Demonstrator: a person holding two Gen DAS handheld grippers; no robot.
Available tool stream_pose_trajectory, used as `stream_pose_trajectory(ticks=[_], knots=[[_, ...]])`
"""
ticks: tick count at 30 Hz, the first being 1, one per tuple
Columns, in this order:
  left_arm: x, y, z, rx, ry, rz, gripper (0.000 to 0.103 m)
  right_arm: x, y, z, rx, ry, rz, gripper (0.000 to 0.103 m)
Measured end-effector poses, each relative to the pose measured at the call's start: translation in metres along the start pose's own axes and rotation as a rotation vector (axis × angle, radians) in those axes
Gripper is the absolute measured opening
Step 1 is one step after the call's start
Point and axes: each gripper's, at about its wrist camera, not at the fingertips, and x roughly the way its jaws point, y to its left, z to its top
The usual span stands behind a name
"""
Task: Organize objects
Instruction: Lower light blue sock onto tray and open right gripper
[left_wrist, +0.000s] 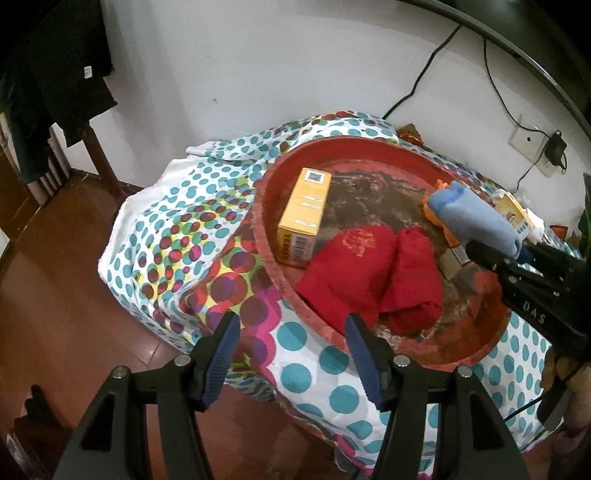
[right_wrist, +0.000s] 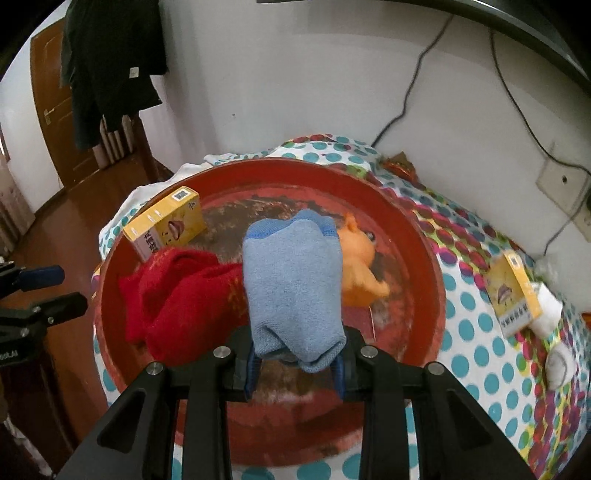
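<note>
Your right gripper (right_wrist: 295, 363) clamps blue cloth (right_wrist: 293, 284), carried above red tray (right_wrist: 424, 236) for deposit; your left gripper (left_wrist: 291, 354) wide, empty, standing clear beside rim.

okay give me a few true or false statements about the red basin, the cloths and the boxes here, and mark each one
1. The right gripper is shut on the blue cloth. True.
2. The left gripper holds the red cloth. False: it is open and empty.
3. A yellow box lies inside the red basin. True.
4. Both yellow boxes are in the basin. False: the second yellow box lies outside on the dotted sheet.
</note>
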Motion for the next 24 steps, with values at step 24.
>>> stream_pose_trajectory(ticks=[24], knots=[[0.006,0.016,0.000,-0.018,0.019,0.026,0.061,0.054,0.018,0.025,-0.012,0.082,-0.017,0.031]])
